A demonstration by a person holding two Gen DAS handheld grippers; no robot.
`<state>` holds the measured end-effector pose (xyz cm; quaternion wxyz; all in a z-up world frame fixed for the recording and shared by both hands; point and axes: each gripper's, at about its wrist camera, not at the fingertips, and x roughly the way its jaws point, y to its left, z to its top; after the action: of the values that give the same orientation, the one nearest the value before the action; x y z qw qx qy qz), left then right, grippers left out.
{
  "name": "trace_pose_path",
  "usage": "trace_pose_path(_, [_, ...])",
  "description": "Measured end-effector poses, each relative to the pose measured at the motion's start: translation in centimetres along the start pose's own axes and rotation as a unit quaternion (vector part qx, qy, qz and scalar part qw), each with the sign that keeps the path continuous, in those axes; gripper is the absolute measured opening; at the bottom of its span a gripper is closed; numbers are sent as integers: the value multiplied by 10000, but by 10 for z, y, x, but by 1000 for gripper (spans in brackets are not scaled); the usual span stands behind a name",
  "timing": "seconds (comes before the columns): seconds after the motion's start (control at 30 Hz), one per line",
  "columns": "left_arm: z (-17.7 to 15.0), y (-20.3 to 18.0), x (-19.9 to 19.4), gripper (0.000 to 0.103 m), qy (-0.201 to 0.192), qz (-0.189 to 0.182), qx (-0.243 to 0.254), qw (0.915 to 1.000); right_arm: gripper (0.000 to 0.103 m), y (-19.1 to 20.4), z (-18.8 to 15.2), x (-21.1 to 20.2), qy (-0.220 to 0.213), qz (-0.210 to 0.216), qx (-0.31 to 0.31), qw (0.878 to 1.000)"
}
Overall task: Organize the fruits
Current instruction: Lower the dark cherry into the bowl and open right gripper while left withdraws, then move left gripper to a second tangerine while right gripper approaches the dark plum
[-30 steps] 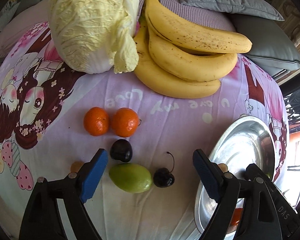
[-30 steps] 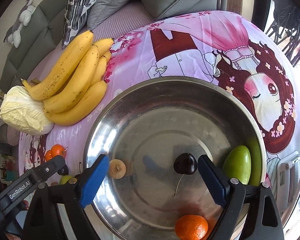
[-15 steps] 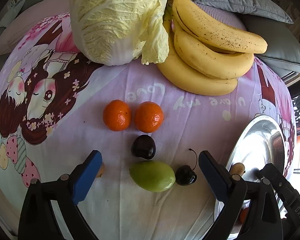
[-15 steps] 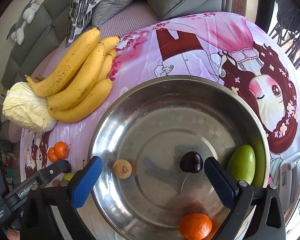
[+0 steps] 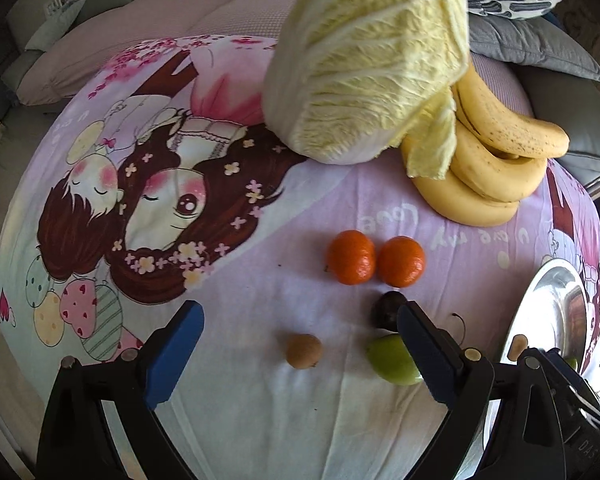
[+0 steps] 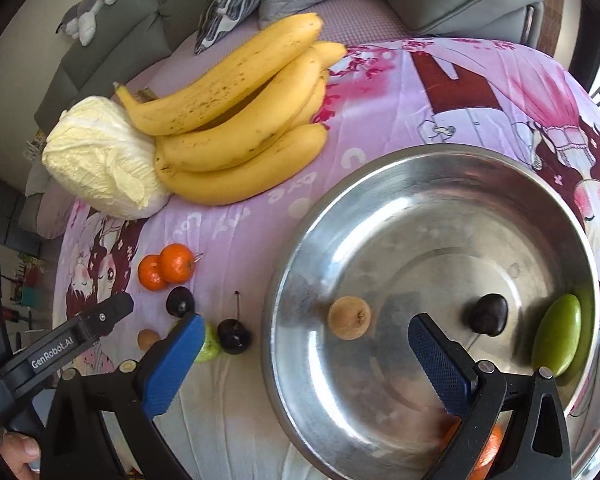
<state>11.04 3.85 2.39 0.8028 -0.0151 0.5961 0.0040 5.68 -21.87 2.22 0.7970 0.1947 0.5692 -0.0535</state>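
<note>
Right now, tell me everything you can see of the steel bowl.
The steel bowl is wide, round and shallow, of shiny scuffed metal with a rolled rim and a flat bottom ring. It sits upright on the printed pink cloth, right of the loose fruit. Inside lie a small brown fruit, a dark cherry, a green fruit leaning on the wall, and an orange fruit mostly hidden by the right gripper, which is open above it.
</note>
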Motion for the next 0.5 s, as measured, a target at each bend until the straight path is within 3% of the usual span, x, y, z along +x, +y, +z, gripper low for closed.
trace_pose_path(0.5, [3, 56, 14, 97, 199, 91, -762, 9969, 103, 81, -11, 32, 363, 289, -744, 9961])
